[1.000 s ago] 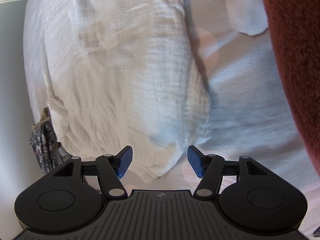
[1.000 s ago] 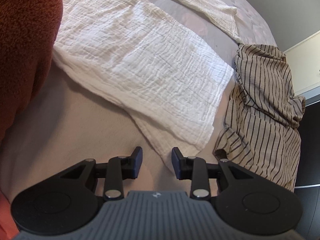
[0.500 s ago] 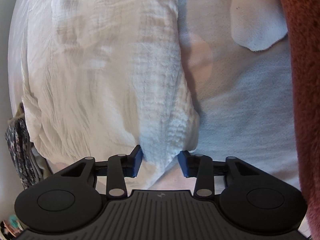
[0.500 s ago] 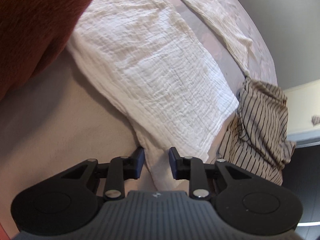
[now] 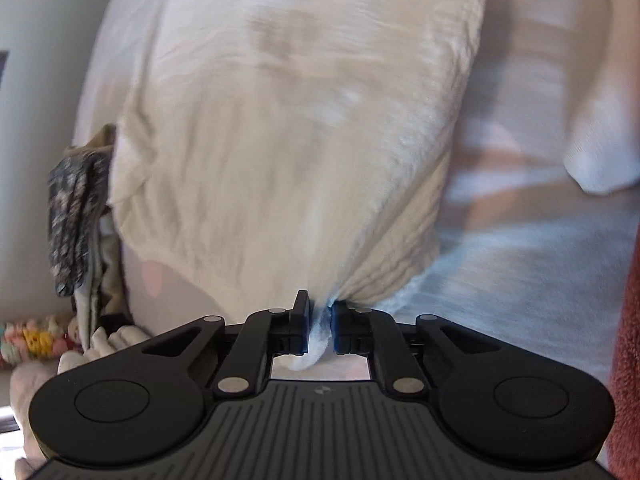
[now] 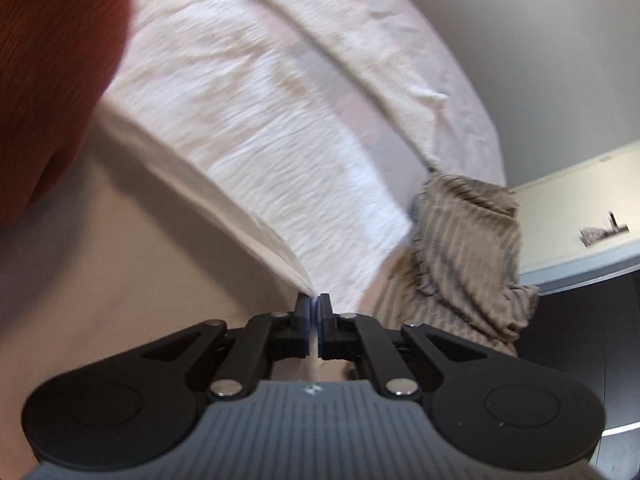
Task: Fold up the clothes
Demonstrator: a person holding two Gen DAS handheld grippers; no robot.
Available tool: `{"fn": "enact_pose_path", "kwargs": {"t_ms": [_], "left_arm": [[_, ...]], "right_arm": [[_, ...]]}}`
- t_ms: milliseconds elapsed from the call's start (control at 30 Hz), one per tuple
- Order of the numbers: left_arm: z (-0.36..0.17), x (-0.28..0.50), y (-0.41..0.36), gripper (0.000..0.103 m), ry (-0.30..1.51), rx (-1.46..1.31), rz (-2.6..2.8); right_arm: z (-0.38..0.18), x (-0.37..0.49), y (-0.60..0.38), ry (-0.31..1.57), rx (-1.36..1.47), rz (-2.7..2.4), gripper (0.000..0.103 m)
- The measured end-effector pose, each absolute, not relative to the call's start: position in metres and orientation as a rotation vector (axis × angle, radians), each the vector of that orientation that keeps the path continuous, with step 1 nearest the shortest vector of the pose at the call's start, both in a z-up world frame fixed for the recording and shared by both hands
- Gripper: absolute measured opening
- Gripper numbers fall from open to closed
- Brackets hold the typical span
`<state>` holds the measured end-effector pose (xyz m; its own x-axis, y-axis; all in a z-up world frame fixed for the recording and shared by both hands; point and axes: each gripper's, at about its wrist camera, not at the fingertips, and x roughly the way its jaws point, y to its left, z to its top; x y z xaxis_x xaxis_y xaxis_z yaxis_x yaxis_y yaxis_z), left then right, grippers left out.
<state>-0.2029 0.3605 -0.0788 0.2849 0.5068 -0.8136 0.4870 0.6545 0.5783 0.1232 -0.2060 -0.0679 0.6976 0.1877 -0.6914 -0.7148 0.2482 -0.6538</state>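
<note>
A white crinkled cloth garment (image 5: 288, 128) lies on the pale bed sheet (image 5: 520, 280); it also shows in the right wrist view (image 6: 272, 140). My left gripper (image 5: 320, 316) is shut on a bunched near corner of the white garment, which puckers at the blue pads. My right gripper (image 6: 314, 308) is shut on another near corner of the same garment, and that edge is lifted off the bed. Both views are blurred by motion.
A striped beige garment (image 6: 468, 248) lies in a heap at the bed's right edge. A white sock (image 5: 600, 152) lies on the sheet. A dark patterned cloth (image 5: 76, 216) hangs at the left. A rust-red fleece sleeve (image 6: 52, 64) fills the upper left.
Both grippers moved onto the garment's near corners and closed on them. The gripped edges have risen off the bed, and the cloth now pulls taut toward each gripper.
</note>
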Motion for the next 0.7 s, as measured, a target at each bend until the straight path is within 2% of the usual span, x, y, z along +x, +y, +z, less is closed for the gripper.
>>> {"fn": "enact_pose_path", "kwargs": {"t_ms": [433, 700], "left_arm": [[0.010, -0.157, 0.387, 0.008, 1.185, 0.749, 0.243], [0.027, -0.097, 0.425, 0.007, 1.188, 0.728, 0.285]], "right_arm": [[0.029, 0.217, -0.145, 0.414, -0.960, 0.438, 0.003], [0.045, 0.290, -0.070, 0.387, -0.979, 0.359, 0.003]]}}
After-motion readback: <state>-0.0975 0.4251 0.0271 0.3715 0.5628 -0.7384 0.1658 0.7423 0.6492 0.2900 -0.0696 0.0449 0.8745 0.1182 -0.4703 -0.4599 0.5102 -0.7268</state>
